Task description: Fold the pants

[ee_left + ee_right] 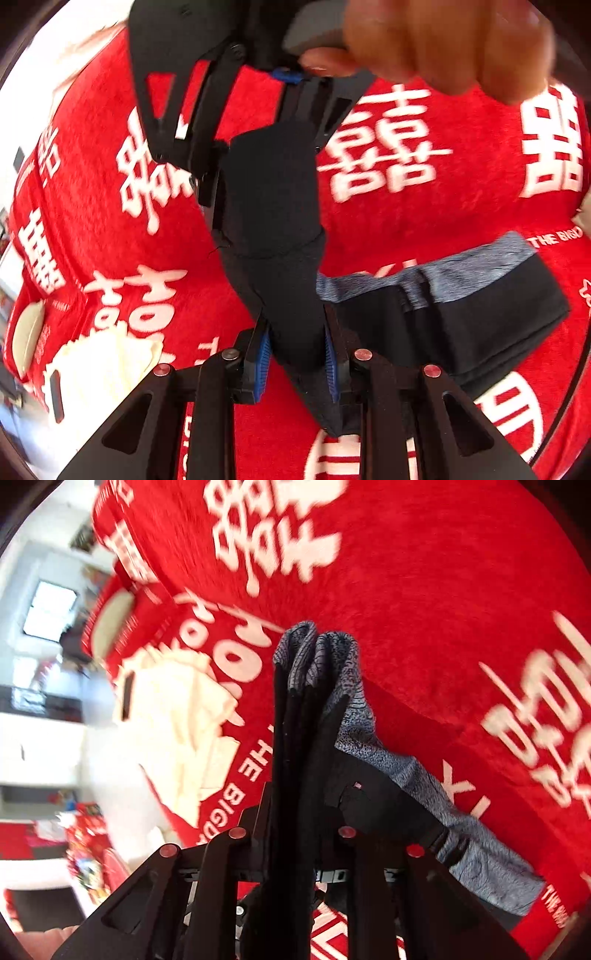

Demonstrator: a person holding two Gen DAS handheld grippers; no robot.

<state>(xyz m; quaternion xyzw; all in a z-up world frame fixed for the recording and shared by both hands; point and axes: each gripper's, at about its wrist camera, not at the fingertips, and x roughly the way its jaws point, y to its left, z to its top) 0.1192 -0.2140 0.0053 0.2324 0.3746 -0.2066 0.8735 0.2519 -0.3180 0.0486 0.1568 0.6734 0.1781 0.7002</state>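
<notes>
Both claws are pinching the black pants, which hang lifted above the red blanket. The left claw, at lower centre of its view, is clamped on a narrow bunched strip of black cloth. The right claw is closed on several stacked layers, with the grey marled waistband standing up at centre frame. A cream garment lies left of it. The risk I see: the right claw's stack is thick, so an inner layer could slip free, spoiling the fold. Pulling the claws apart might also drag cloth from the left grip.
</notes>
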